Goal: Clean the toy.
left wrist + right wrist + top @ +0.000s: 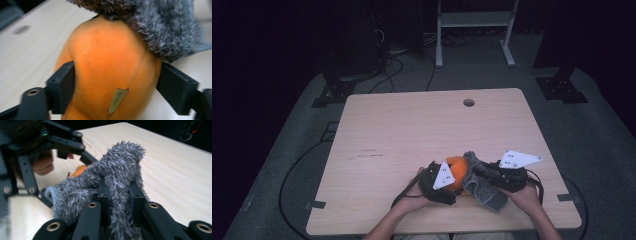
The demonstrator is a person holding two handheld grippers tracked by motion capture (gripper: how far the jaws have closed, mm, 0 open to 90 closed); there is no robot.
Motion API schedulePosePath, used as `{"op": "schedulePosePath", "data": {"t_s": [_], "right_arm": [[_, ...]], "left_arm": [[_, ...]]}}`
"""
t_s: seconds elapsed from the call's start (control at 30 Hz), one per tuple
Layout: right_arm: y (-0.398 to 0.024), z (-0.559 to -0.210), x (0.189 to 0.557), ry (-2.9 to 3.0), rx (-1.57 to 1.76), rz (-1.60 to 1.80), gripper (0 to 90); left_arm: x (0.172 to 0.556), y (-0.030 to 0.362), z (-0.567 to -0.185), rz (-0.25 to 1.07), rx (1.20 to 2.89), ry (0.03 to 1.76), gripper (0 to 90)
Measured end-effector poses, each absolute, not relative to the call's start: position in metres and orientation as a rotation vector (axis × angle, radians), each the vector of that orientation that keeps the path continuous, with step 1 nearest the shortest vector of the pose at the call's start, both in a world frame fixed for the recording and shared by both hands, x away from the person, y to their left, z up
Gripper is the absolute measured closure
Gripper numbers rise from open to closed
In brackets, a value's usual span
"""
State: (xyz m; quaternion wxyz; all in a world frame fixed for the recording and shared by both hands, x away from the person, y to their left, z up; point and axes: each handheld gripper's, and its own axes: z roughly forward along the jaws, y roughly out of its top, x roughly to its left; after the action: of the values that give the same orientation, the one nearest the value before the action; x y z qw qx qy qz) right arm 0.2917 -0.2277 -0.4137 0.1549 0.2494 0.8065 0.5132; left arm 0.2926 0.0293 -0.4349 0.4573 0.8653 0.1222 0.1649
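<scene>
Seen from the high view, a light wooden table [412,135] fills the middle, with a small round hole [469,102] near its far edge. At the near edge, starting from the left, the person's left hand [414,199] holds the left gripper [451,186], which carries a grey three-cornered plate on top. Its jaws stand on either side of an orange plush toy [457,167] that sits on the table just right of that hand.

From the left gripper view, the orange plush toy [110,72] is round and soft, with a small grey label [117,100] sewn into its seam. One black jaw presses against its left flank and the other against its right, so the left gripper [116,87] is clamped on the toy at a wide spread.

Next to the right in the high view, a fuzzy grey cloth [479,185] drapes over the right side of the toy and hangs down toward the near table edge. In the left gripper view this cloth [155,22] lies over the top of the toy.

Farthest right, the person's right hand [527,196] holds the right gripper [482,170]. In the right gripper view the jaws of the right gripper [119,195] are pinched close together on a fold of the grey cloth [110,175], with a sliver of orange [79,170] showing beyond it.
</scene>
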Motion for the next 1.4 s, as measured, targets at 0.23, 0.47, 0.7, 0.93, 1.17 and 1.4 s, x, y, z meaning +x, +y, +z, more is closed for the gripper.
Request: {"op": "schedulePosePath", "data": {"t_s": [0.23,0.47,0.7,0.93,1.17,1.4], "right_arm": [[-0.246,-0.426,0.276,2.41,0.667,1.467,75.3],[-0.256,-0.424,0.277,2.389,0.696,1.376,74.7],[-0.252,-0.428,0.275,2.426,0.709,1.372,75.1],[-0.217,-0.406,0.262,2.407,0.56,1.328,75.2],[-0.23,-0.415,0.273,2.422,0.642,1.329,75.2],[-0.217,-0.405,0.278,2.449,0.594,1.301,75.1]], "left_arm": [[0.303,0.041,-0.429,0.311,2.04,0.384,18.4],[0.298,0.037,-0.438,0.27,2.099,0.336,27.0],[0.308,0.049,-0.432,0.233,2.021,0.398,23.4],[0.299,0.039,-0.441,0.28,2.111,0.356,30.2],[0.301,0.043,-0.437,0.261,2.081,0.369,20.2],[0.295,0.034,-0.443,0.294,2.122,0.383,23.3]]}}
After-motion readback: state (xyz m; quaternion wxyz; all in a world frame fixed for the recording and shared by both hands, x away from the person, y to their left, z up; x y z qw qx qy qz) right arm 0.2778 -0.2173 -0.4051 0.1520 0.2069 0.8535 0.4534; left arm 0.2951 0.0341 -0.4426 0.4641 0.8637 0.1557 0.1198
